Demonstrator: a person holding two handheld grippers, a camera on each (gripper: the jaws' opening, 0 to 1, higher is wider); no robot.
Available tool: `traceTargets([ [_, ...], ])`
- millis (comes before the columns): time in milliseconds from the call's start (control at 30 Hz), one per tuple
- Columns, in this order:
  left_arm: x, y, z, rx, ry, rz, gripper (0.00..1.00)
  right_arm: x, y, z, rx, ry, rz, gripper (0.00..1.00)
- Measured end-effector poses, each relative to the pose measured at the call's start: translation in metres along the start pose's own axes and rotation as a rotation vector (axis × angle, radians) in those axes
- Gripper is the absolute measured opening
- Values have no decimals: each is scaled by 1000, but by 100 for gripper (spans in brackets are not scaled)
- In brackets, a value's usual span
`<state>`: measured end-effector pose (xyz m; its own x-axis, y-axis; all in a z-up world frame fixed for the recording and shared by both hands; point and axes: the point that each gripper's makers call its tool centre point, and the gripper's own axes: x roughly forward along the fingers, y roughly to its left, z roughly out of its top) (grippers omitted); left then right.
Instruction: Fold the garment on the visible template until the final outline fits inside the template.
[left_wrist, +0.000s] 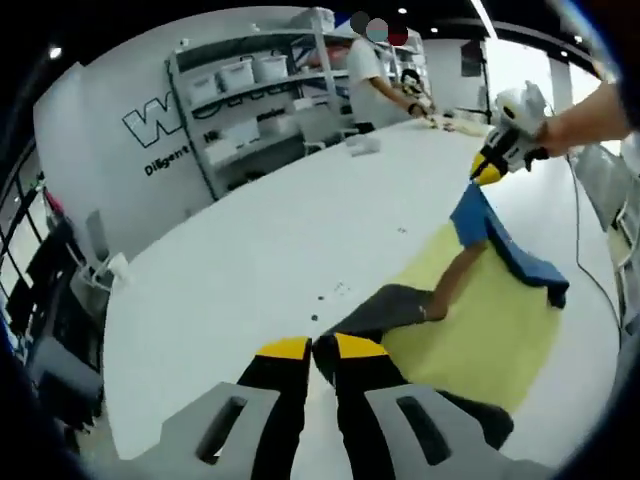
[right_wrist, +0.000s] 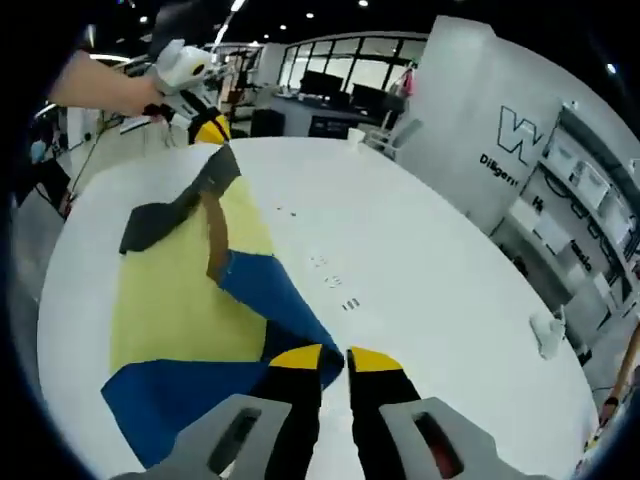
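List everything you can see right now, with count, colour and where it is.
garment: one, blue, grey and brown panels, stretched over the template, an end in each tongs
template: one, pale yellow sheet, flat on the table under the garment
table: one, white, rounded edge
shelving: one unit, white, with bins, by the wall
wall lettering: dark, on the white wall
person: one, white top, at the table's far end
left tongs: yellow-tipped black, shut on the grey end
right tongs: yellow-tipped black, shut on the blue end
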<state>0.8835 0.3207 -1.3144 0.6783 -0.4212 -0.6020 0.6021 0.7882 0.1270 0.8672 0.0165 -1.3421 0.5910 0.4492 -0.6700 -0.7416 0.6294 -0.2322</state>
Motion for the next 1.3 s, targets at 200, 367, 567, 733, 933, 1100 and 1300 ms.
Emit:
traceTargets([
  [200,-18,-37,-27,110,9,-97,21,-4,40,-15,-39,-10,48,21],
  [367,-36,-96,-59,205,-13,-310,20,-16,98,-24,-59,-67,155,17],
  [567,-53,-119,-102,261,34,-355,26,-34,152,-34,-83,-110,228,16],
  [733,-73,-130,-126,287,38,-369,27,-50,197,-43,-135,-124,281,14],
  [933,-73,-118,-149,354,80,-281,30,-50,236,-58,-193,-94,328,13],
  [1100,-74,-99,-161,339,109,-198,33,-43,249,-64,-253,-75,336,12],
  [1300,-75,-93,-176,329,151,-177,23,-34,252,-73,-308,-35,321,10],
])
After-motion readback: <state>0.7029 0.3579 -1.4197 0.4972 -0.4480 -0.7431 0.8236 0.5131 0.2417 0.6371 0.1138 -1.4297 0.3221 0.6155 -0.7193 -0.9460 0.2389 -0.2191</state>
